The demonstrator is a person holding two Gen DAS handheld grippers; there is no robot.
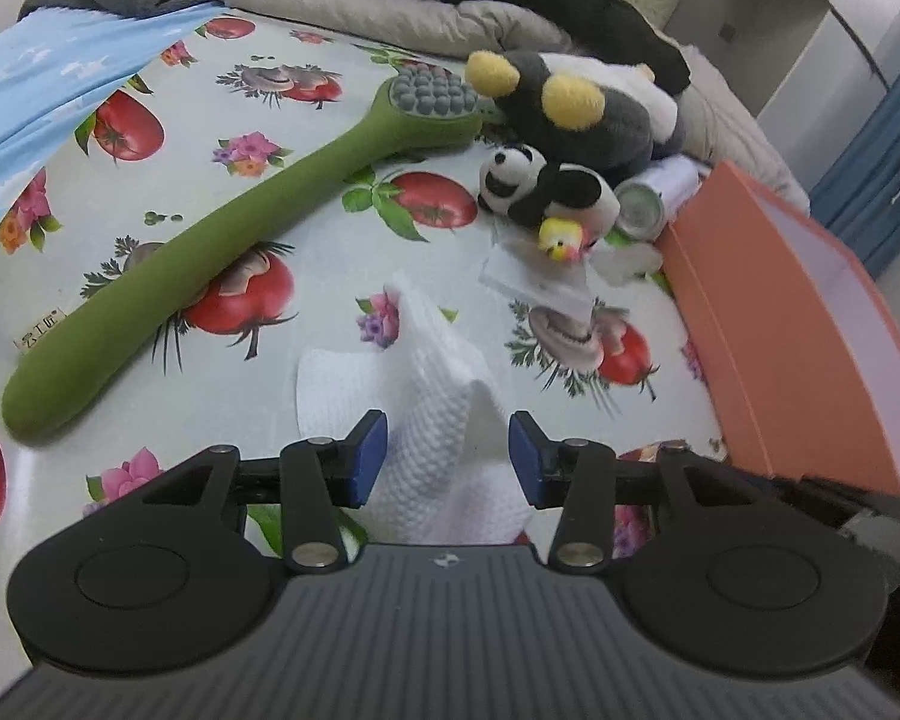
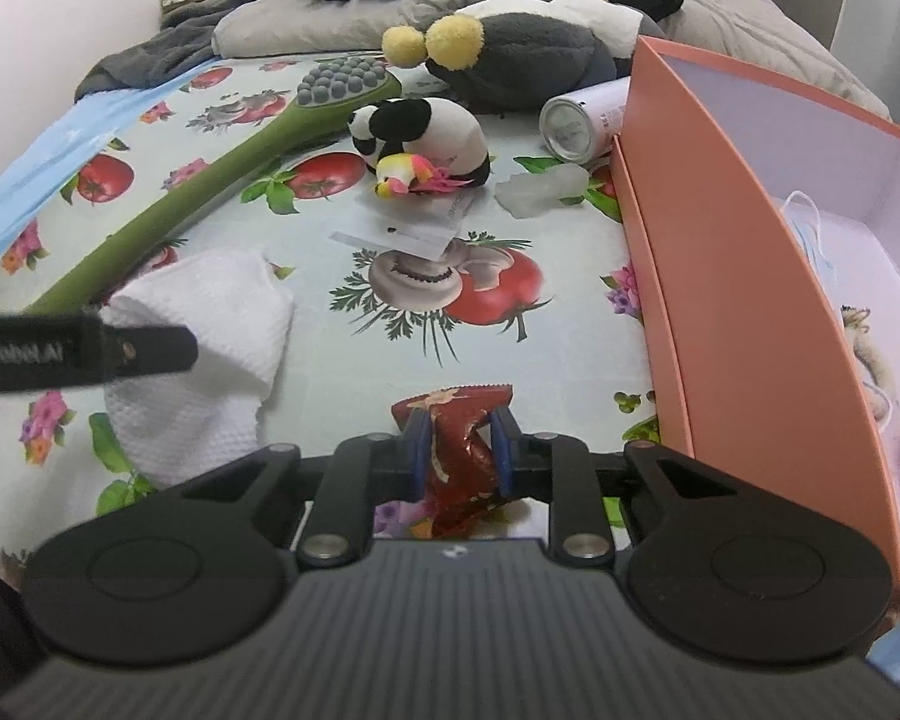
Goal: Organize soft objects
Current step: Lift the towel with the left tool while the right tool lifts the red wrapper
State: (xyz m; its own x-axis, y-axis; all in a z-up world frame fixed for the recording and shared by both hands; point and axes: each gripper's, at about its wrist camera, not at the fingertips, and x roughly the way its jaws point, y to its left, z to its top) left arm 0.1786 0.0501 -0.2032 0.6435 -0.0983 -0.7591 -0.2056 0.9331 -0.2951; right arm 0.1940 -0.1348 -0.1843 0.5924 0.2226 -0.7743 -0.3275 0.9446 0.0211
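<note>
Step in hand: pick-up. Right gripper (image 2: 461, 450) clamped on red wrapper (image 2: 457, 450) at tablecloth's (image 1: 150, 60) near edge, beside orange box (image 2: 720, 276). Left gripper (image 1: 447, 459) fingers apart, straddling white cloth (image 1: 432, 396) mid-surface. Next, prob.: carry wrapper over box wall, release inside.

Left gripper (image 1: 448, 457): jaws spread wide, blue pads (image 1: 367, 455) apart on either side of a raised fold of white cloth (image 1: 432, 420), pads not pressing it. Seen low and level from the right wrist view.

Right gripper (image 2: 461, 450): jaws drawn close, pads (image 2: 421, 455) pinching a crumpled red wrapper (image 2: 459, 450).
</note>
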